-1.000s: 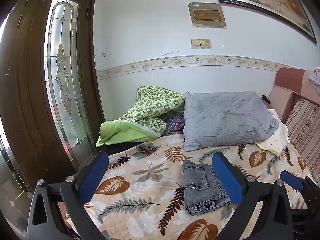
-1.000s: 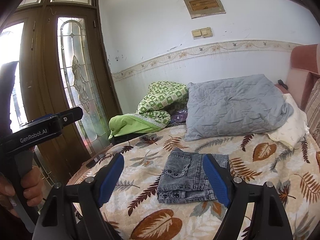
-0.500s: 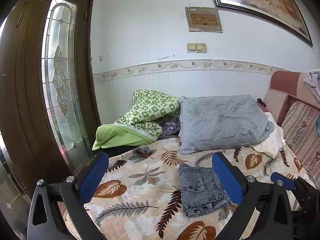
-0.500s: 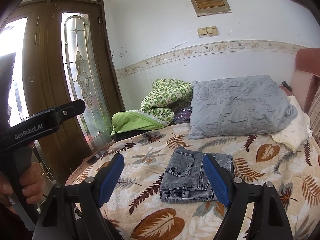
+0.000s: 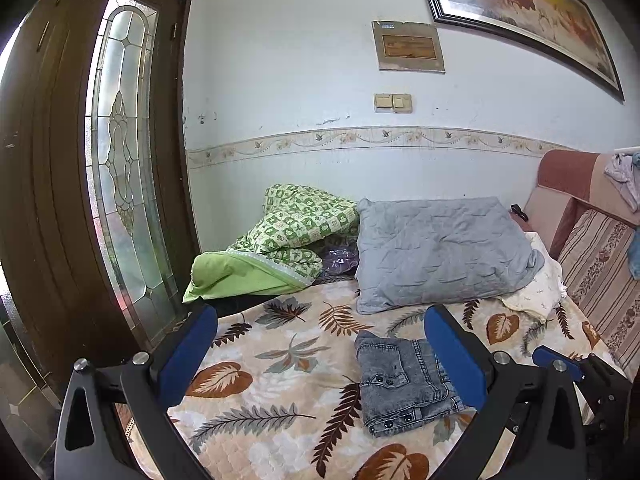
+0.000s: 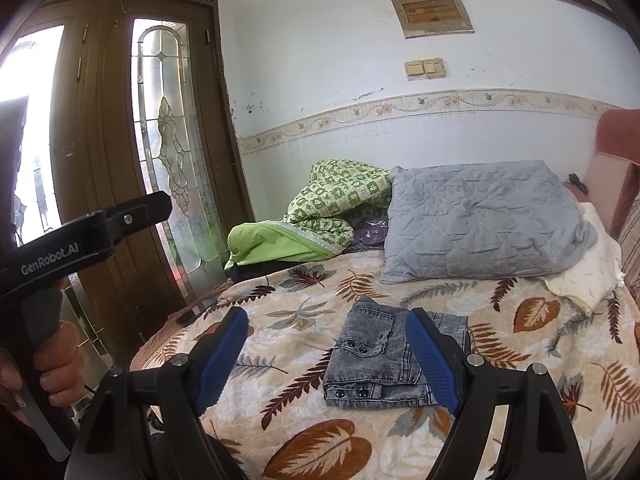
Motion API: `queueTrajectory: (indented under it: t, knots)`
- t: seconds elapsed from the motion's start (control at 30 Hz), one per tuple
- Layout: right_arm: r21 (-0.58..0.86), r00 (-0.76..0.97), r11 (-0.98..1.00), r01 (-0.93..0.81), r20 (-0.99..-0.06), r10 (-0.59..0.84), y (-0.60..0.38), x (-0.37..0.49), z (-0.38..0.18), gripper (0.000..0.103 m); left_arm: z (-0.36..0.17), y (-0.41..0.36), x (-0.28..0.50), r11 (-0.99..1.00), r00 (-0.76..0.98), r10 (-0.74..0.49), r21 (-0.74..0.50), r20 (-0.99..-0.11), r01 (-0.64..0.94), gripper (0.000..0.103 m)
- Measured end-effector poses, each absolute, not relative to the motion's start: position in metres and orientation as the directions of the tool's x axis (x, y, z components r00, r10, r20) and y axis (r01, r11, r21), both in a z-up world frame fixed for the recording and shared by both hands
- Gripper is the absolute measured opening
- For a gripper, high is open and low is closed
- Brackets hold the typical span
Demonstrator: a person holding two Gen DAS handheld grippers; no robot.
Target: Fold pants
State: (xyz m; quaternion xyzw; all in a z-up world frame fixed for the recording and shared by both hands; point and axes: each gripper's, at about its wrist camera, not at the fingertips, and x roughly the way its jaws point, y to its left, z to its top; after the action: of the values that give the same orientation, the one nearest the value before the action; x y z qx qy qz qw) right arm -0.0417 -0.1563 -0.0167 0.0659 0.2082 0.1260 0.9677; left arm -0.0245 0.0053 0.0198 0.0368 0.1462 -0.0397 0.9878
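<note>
Pants [image 6: 384,360] lie folded compact on the bed [image 6: 520,360]; we hold both grippers [image 5: 320,352] [image 6: 326,356] back, jaws spread, empty (fold looks done)

Little is changed across the second. In the left wrist view the folded pants [image 5: 404,384] are seen slightly lower and further left against the bedspread [image 5: 280,360], and more of the framed painting [image 5: 516,4] is brought into view. In the right wrist view the door [image 6: 120,160] is shown more fully, and the left gripper [image 6: 80,240] is seen higher at the left edge.
</note>
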Motion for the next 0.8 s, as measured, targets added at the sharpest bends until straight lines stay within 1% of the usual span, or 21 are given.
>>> queueTrajectory:
  t: [0.8]
  knots:
    - [0.128,0.881,0.960,-0.250,-0.381,0.280,-0.139,-0.034,-0.007,0.084,0.030,0.020,-0.033,0.990,0.960,-0.126,0.029,-0.251,0.138,0.103]
